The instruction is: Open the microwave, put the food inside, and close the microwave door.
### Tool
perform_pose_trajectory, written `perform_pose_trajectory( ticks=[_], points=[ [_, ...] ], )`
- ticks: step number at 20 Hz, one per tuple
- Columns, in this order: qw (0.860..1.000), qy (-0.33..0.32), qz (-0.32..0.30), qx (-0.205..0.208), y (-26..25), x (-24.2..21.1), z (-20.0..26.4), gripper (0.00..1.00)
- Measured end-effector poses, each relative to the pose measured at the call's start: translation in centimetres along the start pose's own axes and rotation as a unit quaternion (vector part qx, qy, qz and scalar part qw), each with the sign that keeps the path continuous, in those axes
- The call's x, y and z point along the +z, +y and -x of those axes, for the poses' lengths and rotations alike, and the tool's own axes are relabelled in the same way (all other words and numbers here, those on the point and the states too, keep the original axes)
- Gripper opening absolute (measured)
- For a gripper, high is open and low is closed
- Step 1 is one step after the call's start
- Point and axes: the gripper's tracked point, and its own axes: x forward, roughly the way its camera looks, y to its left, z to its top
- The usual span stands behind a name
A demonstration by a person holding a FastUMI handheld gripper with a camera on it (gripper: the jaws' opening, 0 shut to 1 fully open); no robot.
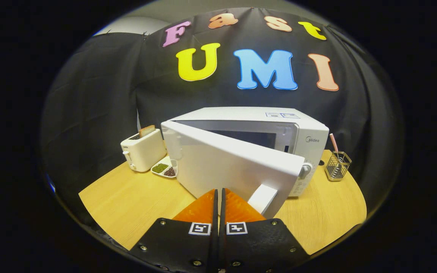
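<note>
1. Toaster point(142, 153): stands on the tabletop point(135, 201) to the left of the microwave, a slice of bread point(146, 131) upright in its slot. It looks light and easily nudged, but sits well apart from the door's swing.

2. Divided dish point(164, 167): lies between toaster and microwave, touching or nearly touching the door's hinge side, and holds green and dark loose fillings. This may be the food for the task; that cannot be confirmed. If so, judged shallow, light and liable to spill; it should be taken by the rim and kept level.

3. Microwave point(279, 129): centre of the tabletop. Its door point(226, 163) stands partly open, hinged at the left, the free edge swung toward the fingers. The cavity behind shows dark; its contents cannot be made out. The door is judged rigid, smooth and light on its hinge; the block handle point(263, 198) at the free edge is the sound place to push or pull.

4. Hand-held gripper point(219, 194): fingers closed together, holding nothing, tips just short of the door face and left of the handle.

5. Wire basket point(338, 165): right of the microwave, a striped straw point(333, 142) standing in it. Clear of the door; no obstruction.
</note>
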Motion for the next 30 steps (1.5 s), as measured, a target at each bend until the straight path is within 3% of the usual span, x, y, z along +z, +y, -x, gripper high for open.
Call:
perform_pose_trajectory(
  ticks=[16,20,21,24,30],
  points=[
    [0.994,-0.016,-0.044,-0.102,-7.3,4.3,-9.2,0.01],
    [0.993,-0.023,-0.019,-0.114,-8.1,4.8,-10.2,0.01],
    [0.992,-0.026,-0.040,-0.113,-7.9,4.8,-10.1,0.01],
    [0.994,-0.023,-0.017,-0.109,-7.2,4.9,-9.6,0.03],
    [0.992,-0.068,0.014,-0.106,-4.8,7.0,-4.0,0.04]
  ],
)
